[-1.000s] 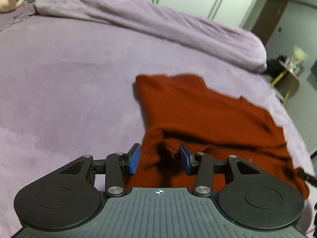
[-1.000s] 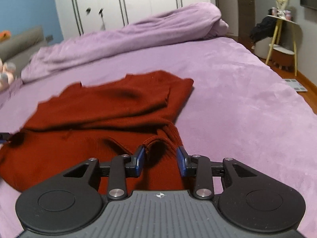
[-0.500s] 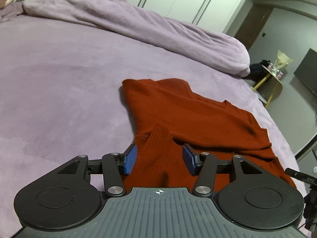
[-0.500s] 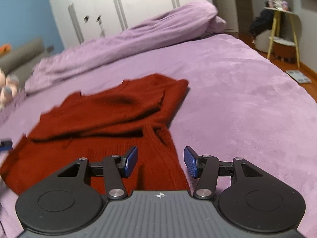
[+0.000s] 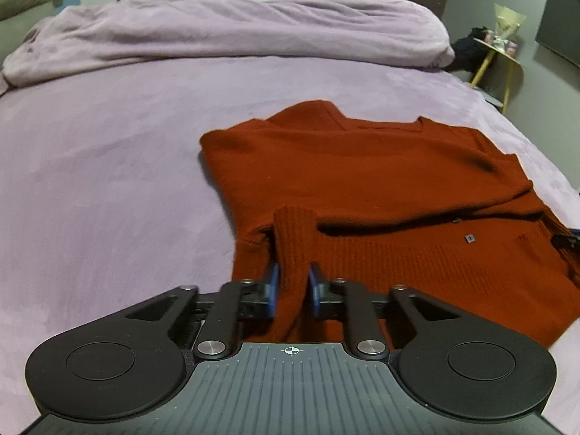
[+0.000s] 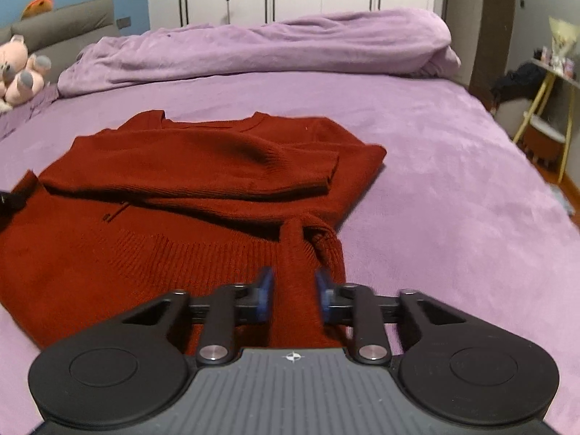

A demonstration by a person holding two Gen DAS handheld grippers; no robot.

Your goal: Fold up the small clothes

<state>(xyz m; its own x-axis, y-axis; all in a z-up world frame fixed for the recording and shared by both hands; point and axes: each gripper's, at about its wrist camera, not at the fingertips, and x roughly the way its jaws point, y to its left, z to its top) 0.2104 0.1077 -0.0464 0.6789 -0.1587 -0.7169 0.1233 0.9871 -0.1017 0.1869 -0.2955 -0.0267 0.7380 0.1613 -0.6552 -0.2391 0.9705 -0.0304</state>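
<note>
A rust-red knit sweater (image 5: 362,181) lies on the purple bed, sleeves folded across its body; it also shows in the right wrist view (image 6: 163,195). My left gripper (image 5: 293,282) is shut on the ribbed hem at the sweater's near left corner, and a fold of hem stands up between the blue pads. My right gripper (image 6: 293,286) is shut on the ribbed hem at the near right corner, cloth bunched between its pads. Each gripper's tip peeks in at the edge of the other view.
A rumpled purple duvet (image 5: 232,32) lies along the far side of the bed (image 6: 453,166). A pink plush toy (image 6: 21,72) sits at the far left by the headboard. A yellow-legged side table (image 6: 551,83) stands right of the bed. White wardrobes line the back wall.
Both grippers were open around the hem corners half a second ago and have closed on the cloth. Both views have swung to face the sweater squarely.
</note>
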